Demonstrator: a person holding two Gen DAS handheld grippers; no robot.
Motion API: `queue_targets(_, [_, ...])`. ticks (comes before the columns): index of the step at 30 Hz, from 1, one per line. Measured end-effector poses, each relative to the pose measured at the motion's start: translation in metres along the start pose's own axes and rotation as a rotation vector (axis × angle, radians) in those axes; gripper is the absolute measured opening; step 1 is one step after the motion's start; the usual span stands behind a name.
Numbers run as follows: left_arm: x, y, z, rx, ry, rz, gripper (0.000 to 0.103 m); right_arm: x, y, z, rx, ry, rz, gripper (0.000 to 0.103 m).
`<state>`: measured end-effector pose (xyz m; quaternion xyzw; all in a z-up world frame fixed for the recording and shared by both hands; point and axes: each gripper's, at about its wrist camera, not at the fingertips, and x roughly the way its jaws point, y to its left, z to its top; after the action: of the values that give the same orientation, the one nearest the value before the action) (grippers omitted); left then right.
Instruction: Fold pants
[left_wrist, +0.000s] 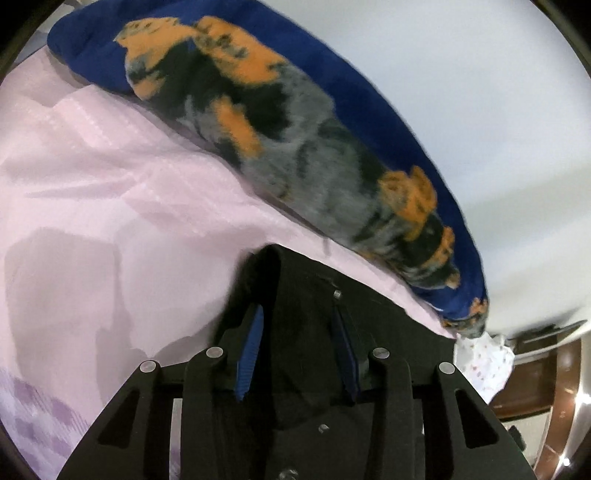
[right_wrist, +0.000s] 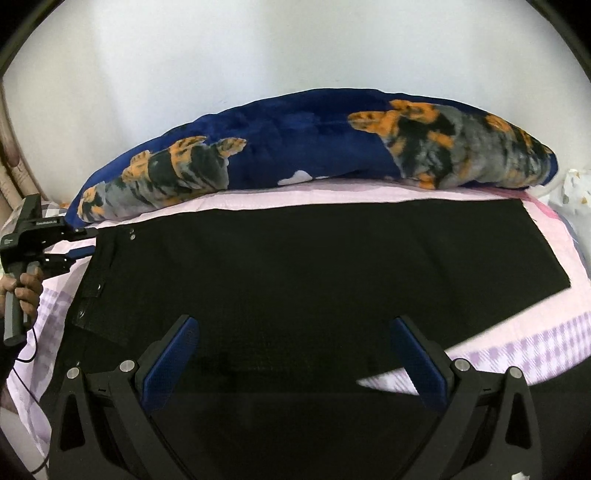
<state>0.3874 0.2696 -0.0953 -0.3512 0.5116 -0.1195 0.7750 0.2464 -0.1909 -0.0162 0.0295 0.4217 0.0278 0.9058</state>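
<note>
The left gripper (left_wrist: 299, 350) has its blue pads drawn in on a raised fold of the black pants (left_wrist: 295, 295) at the waistband corner, so it looks clenched on the cloth, though black fabric against black fingers makes the actual bite hard to confirm. The right gripper (right_wrist: 295, 354) hangs spread wide above the pants (right_wrist: 295, 266), holding nothing. The garment lies flat across the pink bedsheet (right_wrist: 517, 332), waistband with its snaps to the left and leg hems to the right, just in front of the blue tiger-print blanket (right_wrist: 258, 155) rolled along the wall. The risk, as I judge it, is that a one-corner hold drags the waistband askew when lifted, or that only the top layer is pinched and the legs slide apart. The right wrist view alone shows the whole garment and the left gripper (right_wrist: 79, 243) at its corner; the left wrist view alone shows the pinch itself and the bare sheet (left_wrist: 110, 184) beyond.
</note>
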Motion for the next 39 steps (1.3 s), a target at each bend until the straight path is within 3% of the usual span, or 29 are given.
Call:
queue_targets(4, [0.009, 0.004, 0.005, -0.001, 0.022, -0.029, 0.039, 0.014, 0.006, 0.006, -0.020, 0.005, 0.012, 0.103])
queue_targets(10, [0.013, -0.011, 0.014, 0.058, 0.017, -0.062, 0.018, 0.028, 0.010, 0.017, -0.052, 0.000, 0.019, 0.103])
queue_targets(19, [0.037, -0.002, 0.027, -0.014, 0.039, -0.060, 0.018, 0.046, 0.012, 0.044, -0.102, -0.010, 0.077, 0.103])
queue_targets(21, [0.034, -0.001, 0.026, -0.022, 0.026, -0.065, 0.010, 0.052, 0.011, 0.052, -0.127, -0.006, 0.095, 0.103])
queue_targets(25, [0.010, -0.010, 0.019, 0.009, -0.043, -0.109, 0.008, 0.065, 0.009, 0.074, -0.250, 0.021, 0.158, 0.103])
queue_targets(34, [-0.059, -0.059, -0.016, 0.193, -0.202, -0.255, 0.007, 0.111, 0.017, 0.140, -0.573, 0.222, 0.387, 0.101])
queue_targets(39, [-0.077, -0.064, -0.026, 0.227, -0.228, -0.275, 0.007, 0.146, 0.018, 0.160, -0.660, 0.361, 0.469, 0.087])
